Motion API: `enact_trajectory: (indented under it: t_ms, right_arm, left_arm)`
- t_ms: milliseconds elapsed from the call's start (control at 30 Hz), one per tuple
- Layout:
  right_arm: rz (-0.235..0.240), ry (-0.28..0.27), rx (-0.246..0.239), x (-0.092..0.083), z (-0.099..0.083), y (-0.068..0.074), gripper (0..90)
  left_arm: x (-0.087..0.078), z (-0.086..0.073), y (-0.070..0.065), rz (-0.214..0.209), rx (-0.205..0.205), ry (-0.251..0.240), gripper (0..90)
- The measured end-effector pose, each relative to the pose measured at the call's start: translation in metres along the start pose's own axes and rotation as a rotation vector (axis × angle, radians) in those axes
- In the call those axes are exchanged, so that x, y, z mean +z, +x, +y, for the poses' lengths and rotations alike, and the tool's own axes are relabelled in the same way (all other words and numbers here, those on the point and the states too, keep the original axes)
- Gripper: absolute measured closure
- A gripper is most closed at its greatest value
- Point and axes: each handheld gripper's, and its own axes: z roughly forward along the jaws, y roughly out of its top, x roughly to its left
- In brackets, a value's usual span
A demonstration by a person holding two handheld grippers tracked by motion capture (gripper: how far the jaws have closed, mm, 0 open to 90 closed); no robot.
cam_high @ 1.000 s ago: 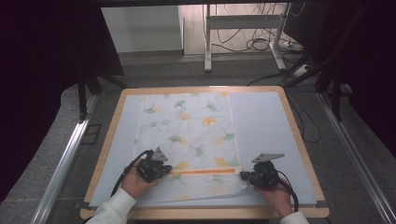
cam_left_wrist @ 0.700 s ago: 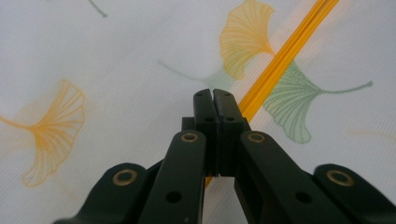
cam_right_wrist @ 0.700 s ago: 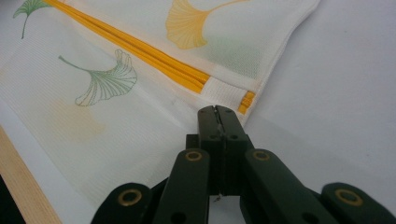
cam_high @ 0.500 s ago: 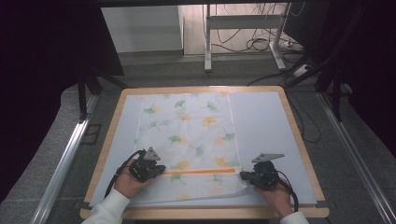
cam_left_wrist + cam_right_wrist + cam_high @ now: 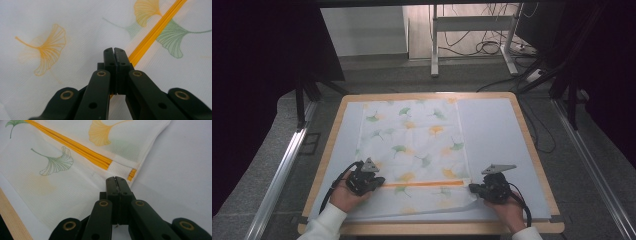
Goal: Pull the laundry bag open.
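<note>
The leaf-print cloth [image 5: 414,150] lies flat on the desk [image 5: 497,135], with an orange stripe [image 5: 422,183] across its near part. Your left gripper [image 5: 374,181] sits at the left end of that stripe, and its fingers [image 5: 110,56] are pressed tight together. Your right gripper [image 5: 476,189] sits at the cloth's right edge, just by the stripe's end, fingers [image 5: 119,182] clenched too. I cannot tell if either one has pinched any cloth.

The cloth looks thin, light and floppy. It will likely sag and wrinkle if you lift it. Pinch it at the stitched edge near the stripe, where it looks thicker.
</note>
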Motion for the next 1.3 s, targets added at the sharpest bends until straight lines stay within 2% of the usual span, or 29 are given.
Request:
enact_trajectory:
  t_ms: [333,567,733,1133,1300]
  right_arm:
    - [0.000,-0.001,-0.003,0.000,0.000,0.000,89.4]
    - [0.001,-0.001,-0.002,0.000,0.000,0.000,89.4]
    - [0.001,0.000,0.000,0.000,0.000,0.000,89.4]
    - [-0.004,0.000,-0.004,0.000,0.000,0.001,89.4]
    - [-0.001,0.000,-0.002,0.000,0.000,0.000,89.4]
  left_arm:
    - [-0.003,-0.004,0.001,0.019,0.000,0.002,90.0]
    - [-0.007,-0.012,0.008,0.025,-0.018,0.003,90.0]
    - [-0.012,-0.019,0.013,0.027,-0.045,-0.002,90.0]
    - [-0.016,-0.024,0.016,0.054,-0.041,0.010,90.0]
    - [-0.021,-0.032,0.021,0.061,-0.062,0.002,90.0]
